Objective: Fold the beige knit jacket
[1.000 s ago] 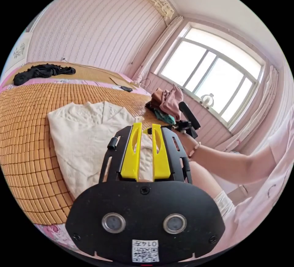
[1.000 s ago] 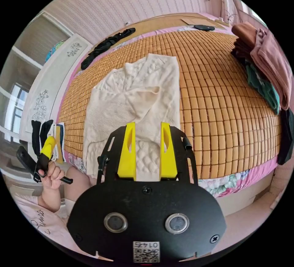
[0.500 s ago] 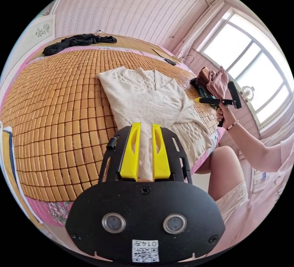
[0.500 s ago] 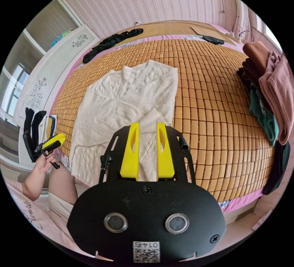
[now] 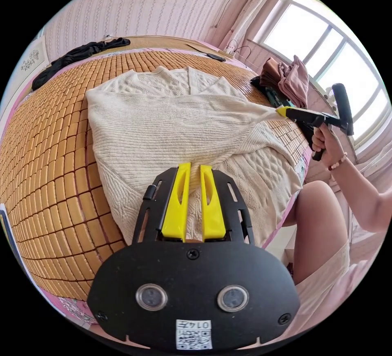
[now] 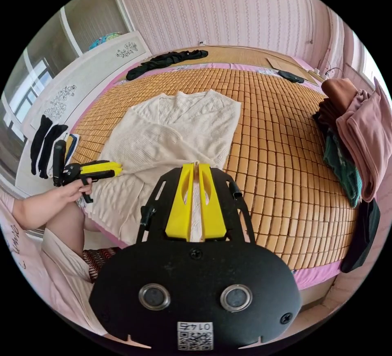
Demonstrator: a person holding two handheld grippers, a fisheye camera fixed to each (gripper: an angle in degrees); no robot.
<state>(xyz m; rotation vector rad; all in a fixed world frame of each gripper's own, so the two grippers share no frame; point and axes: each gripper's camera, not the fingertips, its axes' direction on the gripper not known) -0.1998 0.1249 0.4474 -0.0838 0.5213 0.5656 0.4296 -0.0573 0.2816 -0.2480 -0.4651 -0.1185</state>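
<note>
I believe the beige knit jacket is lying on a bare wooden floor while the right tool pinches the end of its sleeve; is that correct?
Not quite: the beige knit jacket lies on a bamboo mat spread over a bed, not on a floor, as the right gripper view shows. The rest holds: the right tool does pinch the end of the sleeve, seen in the left gripper view.

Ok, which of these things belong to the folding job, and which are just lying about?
Job: beige knit jacket; right tongs, pinching it; left tongs; bamboo mat under it.
Lying about: black garment; pile of clothes.
</note>
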